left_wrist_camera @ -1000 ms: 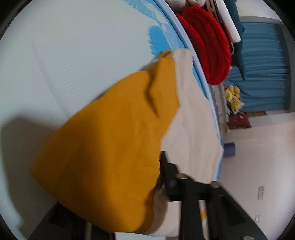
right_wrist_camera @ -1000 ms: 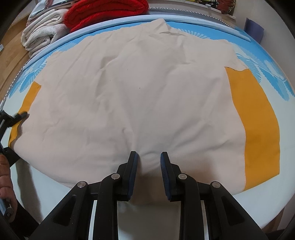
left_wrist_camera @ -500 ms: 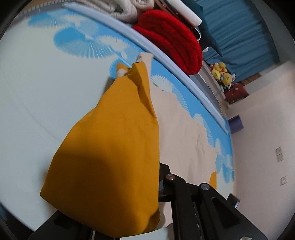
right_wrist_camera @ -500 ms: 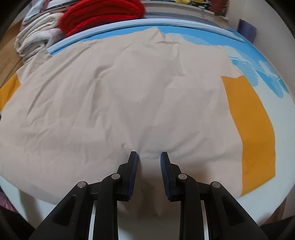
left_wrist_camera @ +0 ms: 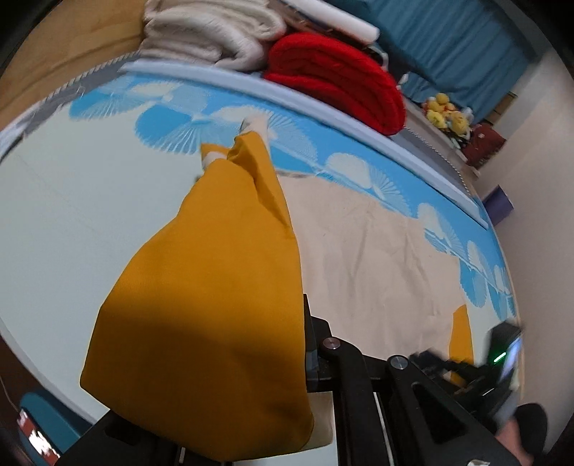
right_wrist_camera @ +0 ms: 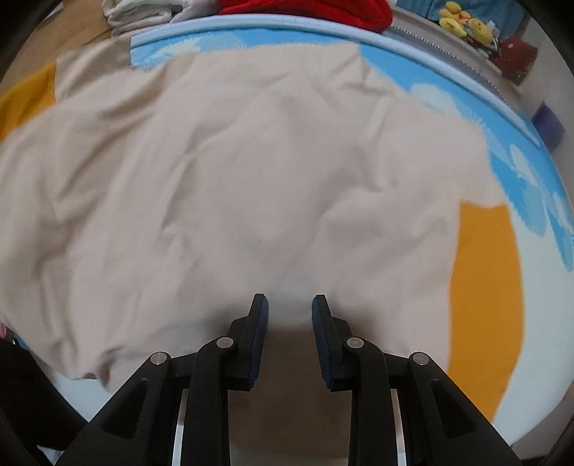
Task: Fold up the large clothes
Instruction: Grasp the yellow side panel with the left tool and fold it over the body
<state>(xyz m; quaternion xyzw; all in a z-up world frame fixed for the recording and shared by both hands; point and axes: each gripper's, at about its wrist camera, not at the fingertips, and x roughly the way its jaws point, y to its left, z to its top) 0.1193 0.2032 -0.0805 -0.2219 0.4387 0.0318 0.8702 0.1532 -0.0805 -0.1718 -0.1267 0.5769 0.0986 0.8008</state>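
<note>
A large beige garment point(right_wrist_camera: 251, 179) with mustard sleeves lies spread on the bed point(left_wrist_camera: 71, 215). My left gripper point(left_wrist_camera: 299, 322) is shut on the near mustard sleeve point(left_wrist_camera: 215, 304) and holds it up off the bed. The sleeve drapes over the gripper and hides its left finger. The other mustard sleeve point(right_wrist_camera: 484, 286) lies flat at the right. My right gripper point(right_wrist_camera: 290, 312) points down at the garment's near hem, shut on a bunch of beige cloth between its blue pads. In the left wrist view the right gripper point(left_wrist_camera: 502, 355) shows blurred at the lower right.
Beyond the bed's far edge lie a folded red blanket point(left_wrist_camera: 340, 82) and white towels point(left_wrist_camera: 215, 32). Yellow plush toys point(left_wrist_camera: 448, 114), a blue curtain point(left_wrist_camera: 466, 46) and a purple box point(left_wrist_camera: 498, 204) stand further back. A person's hand point(left_wrist_camera: 520, 433) shows at the lower right.
My left gripper has risen and rolled with the mustard sleeve, which now hangs higher. My right gripper has slid sideways with the hem, and the beige cloth has shifted over the bed.
</note>
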